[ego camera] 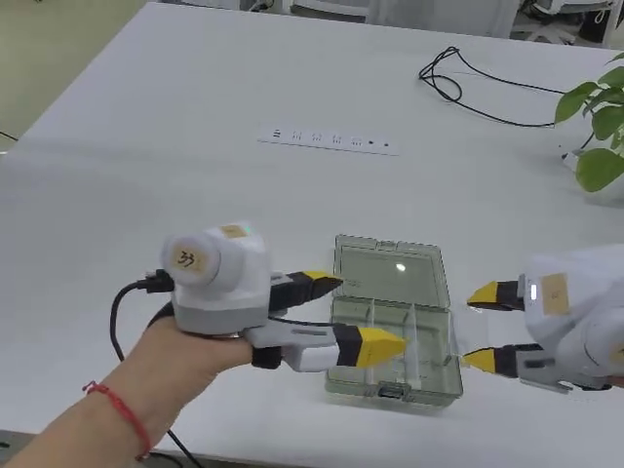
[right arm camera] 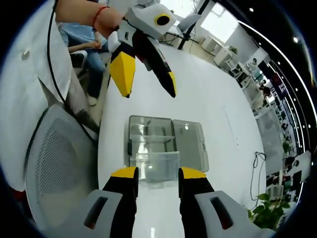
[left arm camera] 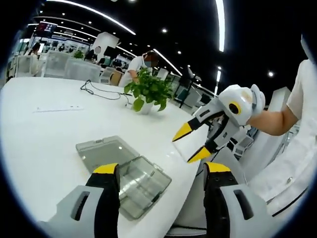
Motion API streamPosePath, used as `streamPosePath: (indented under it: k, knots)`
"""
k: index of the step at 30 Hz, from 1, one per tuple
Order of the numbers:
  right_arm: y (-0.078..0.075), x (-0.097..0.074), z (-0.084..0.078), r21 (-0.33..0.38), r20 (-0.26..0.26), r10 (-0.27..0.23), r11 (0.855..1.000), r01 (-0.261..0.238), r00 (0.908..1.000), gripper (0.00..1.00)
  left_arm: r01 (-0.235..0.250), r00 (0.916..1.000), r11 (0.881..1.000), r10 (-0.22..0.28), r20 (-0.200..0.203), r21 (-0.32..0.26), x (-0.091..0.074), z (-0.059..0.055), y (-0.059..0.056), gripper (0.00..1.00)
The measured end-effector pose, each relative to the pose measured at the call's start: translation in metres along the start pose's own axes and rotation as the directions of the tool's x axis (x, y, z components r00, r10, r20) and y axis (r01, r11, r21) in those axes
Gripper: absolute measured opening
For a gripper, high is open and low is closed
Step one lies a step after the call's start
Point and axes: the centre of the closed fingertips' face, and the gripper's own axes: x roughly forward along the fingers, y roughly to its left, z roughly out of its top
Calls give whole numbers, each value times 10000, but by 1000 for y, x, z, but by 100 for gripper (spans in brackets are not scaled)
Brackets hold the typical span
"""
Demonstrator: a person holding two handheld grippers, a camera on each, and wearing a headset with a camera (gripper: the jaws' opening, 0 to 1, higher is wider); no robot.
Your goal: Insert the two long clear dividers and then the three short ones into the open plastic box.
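Clear plastic box (ego camera: 390, 273) open | left gripper (ego camera: 367, 312) jaws apart; empty | right gripper (right arm camera: 158, 172) clamps clear divider (right arm camera: 157, 161)

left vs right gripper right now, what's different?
Load: the left gripper has nothing between its fingers; the right gripper appears to pinch a clear divider. Position: the left gripper reaches over the left edge of the open box, pointing right; the right gripper sits off the box's right side, pointing left. Shared: white bodies, black fingers with yellow tips, both aimed at the box.
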Motion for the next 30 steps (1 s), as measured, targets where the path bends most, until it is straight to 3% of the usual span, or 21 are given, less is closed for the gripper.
streamPosePath:
  k: [10, 19, 26, 30]
  knots:
    - [5, -1, 28, -103, 328, -159, 9998, 163, 9993, 33, 321, 9994, 9864, -337, -74, -1610, 15, -2, -14, 45]
    - [9, -3, 45, -158, 578, -177, 9997, 187, 9982, 33, 660, 9974, 9744, -705, -133, -2147, 27, -5, -25, 33]
    - [9, -4, 51, -233, 674, -210, 9995, 226, 9975, 33, 823, 9961, 9672, -878, -124, -2402, 31, -7, -28, 26]
    - [11, -4, 54, -339, 684, -225, 9991, 248, 9974, 33, 960, 9948, 9629, -1013, -84, -2522, 31, -7, -31, 18]
